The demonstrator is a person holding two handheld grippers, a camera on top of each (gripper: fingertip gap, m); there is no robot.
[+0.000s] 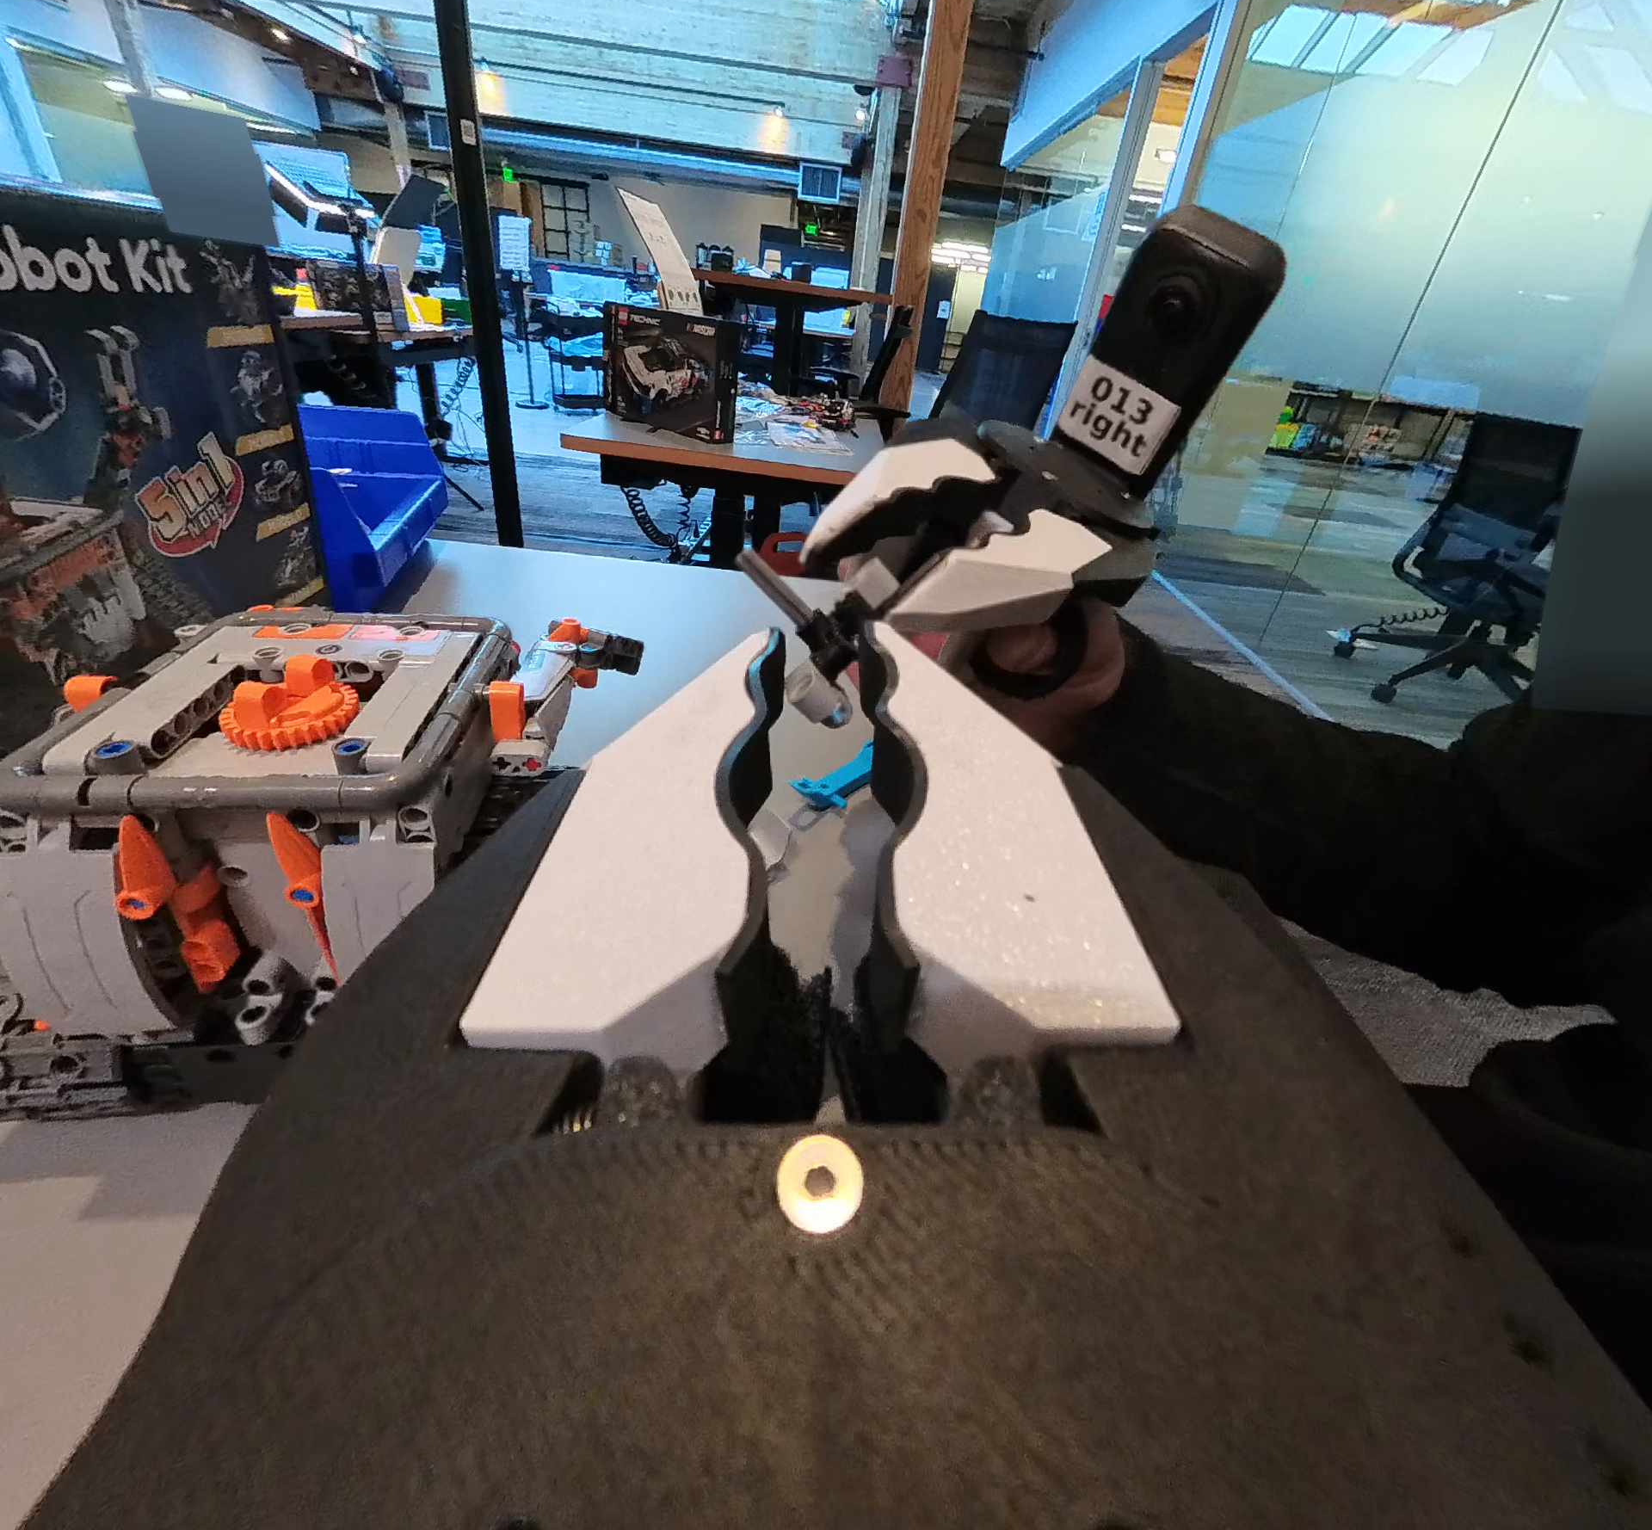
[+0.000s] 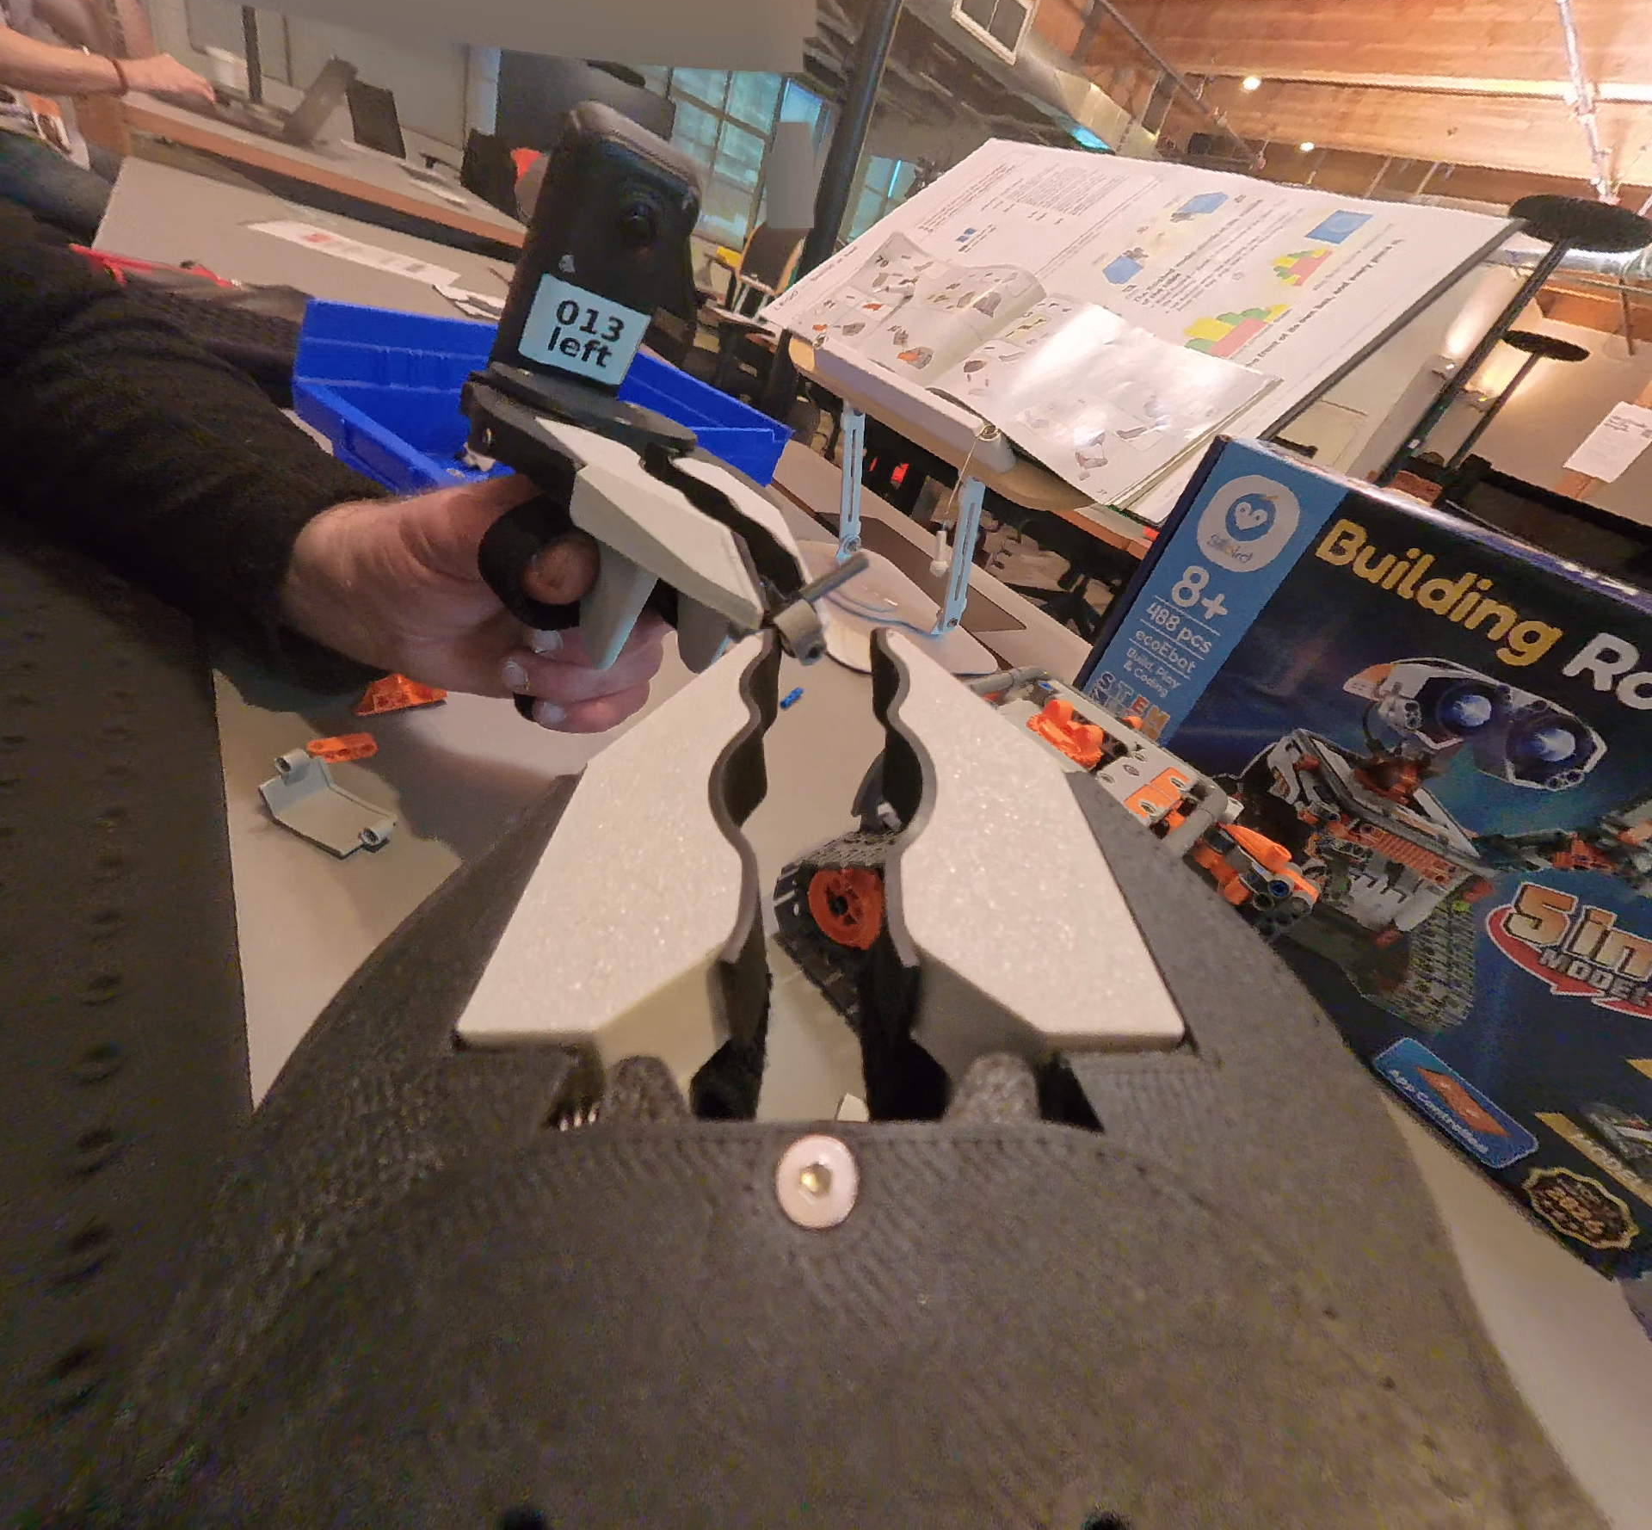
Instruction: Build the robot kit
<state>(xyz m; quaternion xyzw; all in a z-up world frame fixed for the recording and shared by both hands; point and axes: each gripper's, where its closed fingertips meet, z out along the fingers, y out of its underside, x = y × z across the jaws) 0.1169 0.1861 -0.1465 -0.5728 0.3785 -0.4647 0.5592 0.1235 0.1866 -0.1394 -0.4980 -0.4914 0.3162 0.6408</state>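
Note:
A small grey connector on a dark axle [image 1: 818,693] hangs in the air between the tips of both grippers. My left gripper [image 1: 824,647] is nearly closed with the connector between its fingers. In the right wrist view the left gripper [image 2: 778,602] pinches this piece [image 2: 802,627] at its tips, with a hand on its handle. My right gripper [image 2: 824,651] has a gap between its fingers with nothing in it, and its tips sit just below the piece. In the left wrist view the right gripper [image 1: 849,593] reaches the axle from the right.
A grey and orange brick robot model [image 1: 268,772] stands on the table at left, also seen in the right wrist view [image 2: 1153,781]. Behind it are a kit box [image 2: 1430,727] and a blue bin [image 1: 375,486]. An open booklet on a stand [image 2: 1028,352], a grey panel [image 2: 326,808] and orange bits [image 2: 398,693] are nearby. My left and right fingertips are right by each other.

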